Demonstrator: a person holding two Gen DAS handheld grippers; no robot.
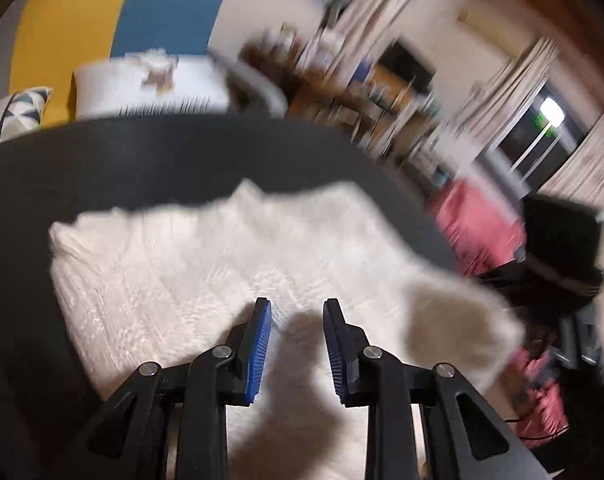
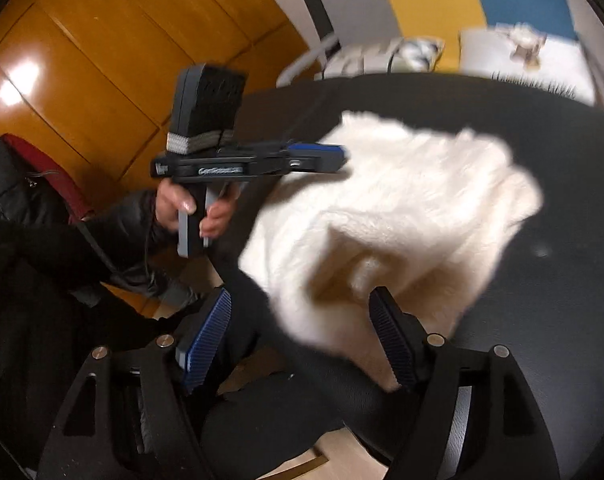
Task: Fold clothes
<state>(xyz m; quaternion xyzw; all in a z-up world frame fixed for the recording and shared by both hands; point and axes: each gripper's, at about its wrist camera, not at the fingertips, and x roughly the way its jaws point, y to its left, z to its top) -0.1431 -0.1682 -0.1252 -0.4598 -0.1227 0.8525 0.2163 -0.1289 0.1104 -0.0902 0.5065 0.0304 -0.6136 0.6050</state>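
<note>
A white fluffy garment (image 1: 206,264) lies rumpled on a round dark table (image 1: 142,160). In the left wrist view my left gripper (image 1: 297,302) hovers over the garment's near part. It is open, and between its blue pads (image 1: 260,344) only the garment and a shadow show below. The right wrist view shows the same garment (image 2: 401,200) with a thick fold bulging toward my right gripper (image 2: 300,291). That gripper stands wide open, and the fold's edge lies by its right pad (image 2: 389,336) without being pinched. A hand (image 2: 174,204) holds the left gripper (image 2: 333,158) over the garment's far left side.
The table's (image 2: 541,300) edge runs close by on the left, with wooden floor (image 2: 82,60) beyond it. A white cushion (image 1: 150,84) and a patterned pillow (image 1: 22,108) lie behind the table. Pink cloth (image 1: 477,224) and a black object (image 1: 557,240) sit to the right.
</note>
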